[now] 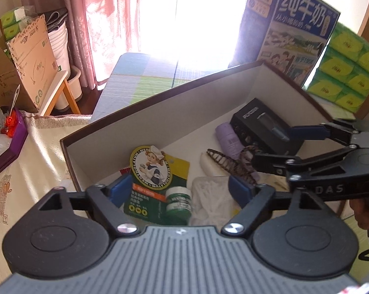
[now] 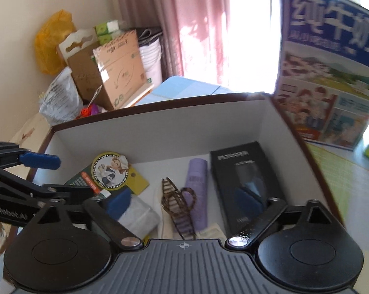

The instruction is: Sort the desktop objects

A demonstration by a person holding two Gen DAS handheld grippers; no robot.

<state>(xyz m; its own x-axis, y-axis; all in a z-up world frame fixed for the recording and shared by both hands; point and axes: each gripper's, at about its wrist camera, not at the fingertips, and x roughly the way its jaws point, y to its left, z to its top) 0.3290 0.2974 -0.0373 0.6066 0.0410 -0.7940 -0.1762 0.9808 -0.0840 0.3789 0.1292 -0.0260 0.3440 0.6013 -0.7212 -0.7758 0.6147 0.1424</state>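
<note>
Storage box (image 2: 160, 132); both hand-held grippers (image 1: 182, 183) (image 2: 187, 203) wide, empty.

The black left gripper with blue pads (image 1: 182, 186) and the black right gripper with blue pads (image 2: 184, 202) both point downward, jaws wide apart, gripping nothing

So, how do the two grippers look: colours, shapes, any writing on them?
Both are alike: black angular linkage arms with silver pivot screws, two round black discs, a grey ribbed plate between them, and blue finger pads. The left gripper carries white lettering ending in "Robot.AI", seen from the right wrist view. The right gripper shows the letters "DAS" from the left wrist view.
</note>
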